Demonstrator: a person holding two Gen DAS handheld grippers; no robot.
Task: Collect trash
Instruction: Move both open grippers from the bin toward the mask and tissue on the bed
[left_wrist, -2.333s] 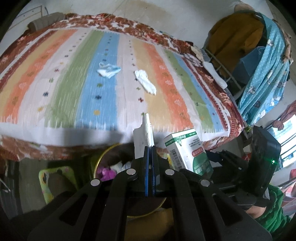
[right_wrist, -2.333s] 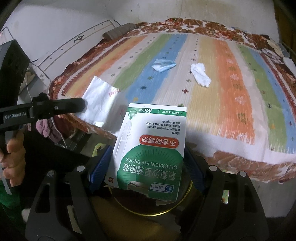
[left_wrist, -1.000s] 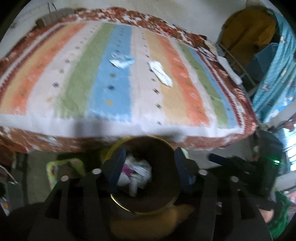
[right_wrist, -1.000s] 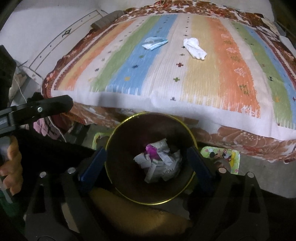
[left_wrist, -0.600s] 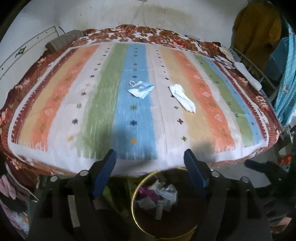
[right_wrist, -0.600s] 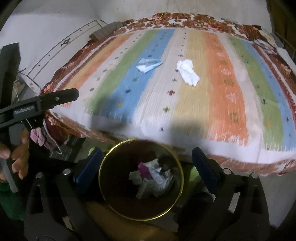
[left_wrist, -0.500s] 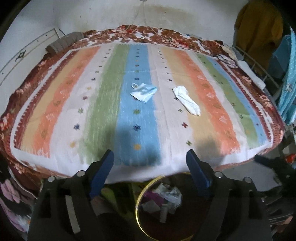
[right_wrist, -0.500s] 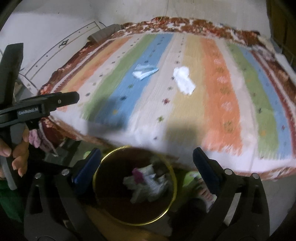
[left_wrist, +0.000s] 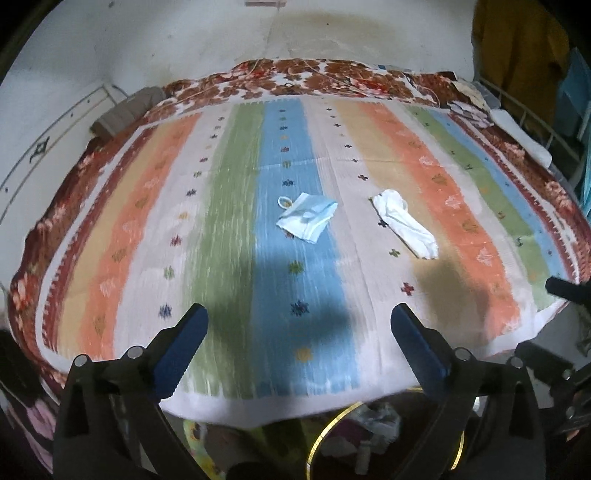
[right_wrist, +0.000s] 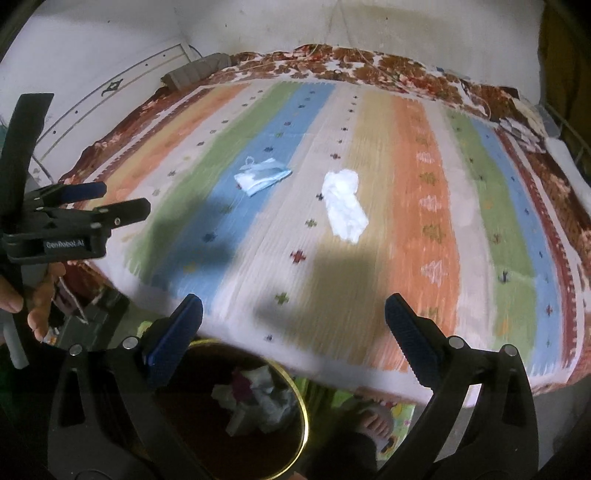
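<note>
Now I am steering both spread, empty claws, left claw (left_wrist: 297, 325) just opened and right claw (right_wrist: 293, 314), from the gold-rimmed bin (right_wrist: 295, 398) toward the crumpled blue face mask (left_wrist: 307, 216) and white tissue (right_wrist: 344, 205) on the striped bed (left_wrist: 110, 240).

Both wrist views look steeply down from the bed's near edge across the striped bedspread (left_wrist: 229, 236) toward the far wall. Left view sits left, right view right; both share face mask (left_wrist: 307, 217), white tissue (right_wrist: 345, 206), bin rim (right_wrist: 301, 410).
</note>
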